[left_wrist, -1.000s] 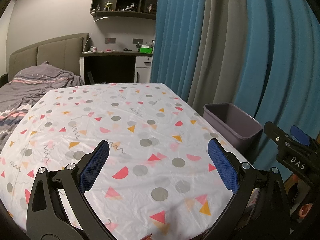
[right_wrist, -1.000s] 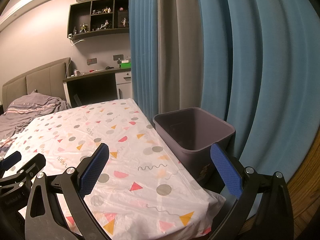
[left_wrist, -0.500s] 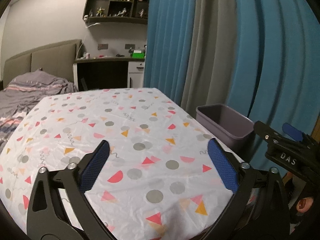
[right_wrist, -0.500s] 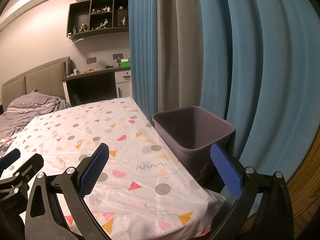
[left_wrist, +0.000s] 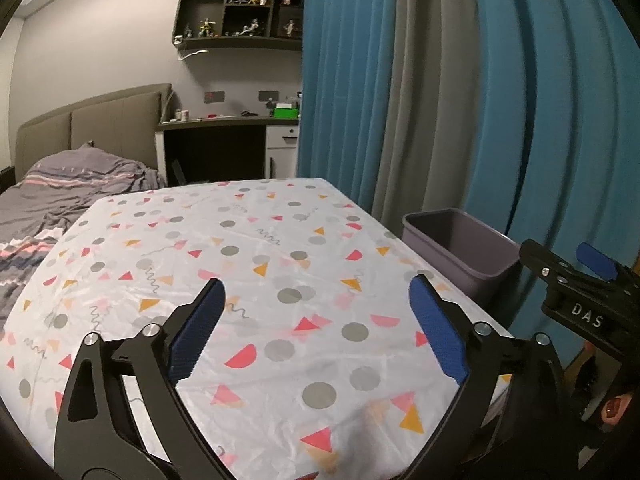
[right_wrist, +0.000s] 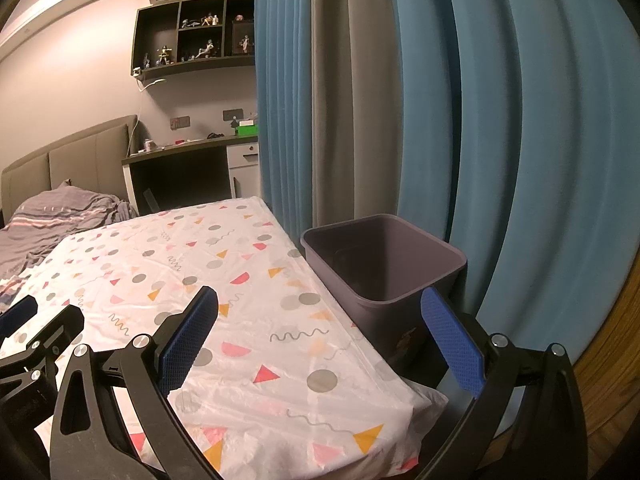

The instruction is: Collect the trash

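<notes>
A grey-purple bin [right_wrist: 384,264] stands on the floor against the table's right side; it also shows in the left wrist view as the bin [left_wrist: 456,244], and its inside looks dark and bare. My left gripper [left_wrist: 316,296] is open above the table's near part, nothing between its blue pads. My right gripper [right_wrist: 320,308] is open too, over the table's right edge, beside the bin. In the left wrist view the right gripper [left_wrist: 576,280] appears at the far right. No trash shows on the patterned tablecloth [left_wrist: 256,264].
Blue and grey curtains [right_wrist: 400,100] hang right behind the bin. A bed with grey bedding [left_wrist: 60,192] lies left of the table. A desk [left_wrist: 224,148] and a wall shelf [left_wrist: 240,16] stand at the back.
Both views have tilted upward a little: the table sits lower in frame and more wall and shelf show. Both grippers stay open.
</notes>
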The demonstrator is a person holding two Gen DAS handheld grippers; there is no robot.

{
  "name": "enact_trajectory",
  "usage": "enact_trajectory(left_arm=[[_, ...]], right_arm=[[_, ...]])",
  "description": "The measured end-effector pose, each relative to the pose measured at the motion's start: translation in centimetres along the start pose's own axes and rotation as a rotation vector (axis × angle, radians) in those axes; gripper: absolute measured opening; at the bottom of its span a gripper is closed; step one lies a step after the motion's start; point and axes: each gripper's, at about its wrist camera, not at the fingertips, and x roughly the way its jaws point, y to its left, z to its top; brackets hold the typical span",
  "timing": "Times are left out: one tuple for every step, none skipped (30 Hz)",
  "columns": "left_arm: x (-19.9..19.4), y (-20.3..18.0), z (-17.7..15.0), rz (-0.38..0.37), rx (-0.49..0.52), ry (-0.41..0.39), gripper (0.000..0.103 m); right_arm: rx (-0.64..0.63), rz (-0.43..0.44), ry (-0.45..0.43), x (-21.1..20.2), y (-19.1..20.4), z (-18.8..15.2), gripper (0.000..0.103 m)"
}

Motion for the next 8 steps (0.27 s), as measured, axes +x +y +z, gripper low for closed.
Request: enact_trajectory(left_arm=[[-0.04, 0.03, 0.0, 0.001, 0.0, -0.001, 0.095], [-0.05, 0.1, 0.03, 0.002, 0.0, -0.002, 0.096], [-0.07, 0.1, 0.05, 0.006, 0.001, -0.004, 0.097], [-0.1, 0.13, 0.05, 0.014, 0.002, -0.005, 0.097], [-0.01, 0.17, 0.08, 0.017, 0.001, -0.001, 0.097], [0.06, 0.23, 0.12, 0.016, -0.002, 0.003, 0.097], [0.15, 0.32, 0.14, 0.012, -0.007, 0.009, 0.097], [0.25, 0.43, 0.12, 0.012, -0.013, 0.018, 0.097]], right_arm=[[0.0, 0.001, 0.0, 0.02, -0.05, 0.0, 0.097], [0.0, 0.001, -0.002, -0.03, -0.05, 0.0, 0.097], [0.0, 0.001, -0.003, 0.13, -0.07, 0.04, 0.097], [0.001, 0.0, -0.004, 0.24, -0.07, 0.08, 0.097], [0.004, -0.002, -0.004, 0.28, -0.06, 0.1, 0.097], [0.005, -0.002, -0.004, 0.28, -0.03, 0.11, 0.097], [0.006, -0.002, -0.004, 0.21, -0.06, 0.21, 0.097], [0.007, -0.003, -0.005, 0.21, -0.07, 0.24, 0.097]])
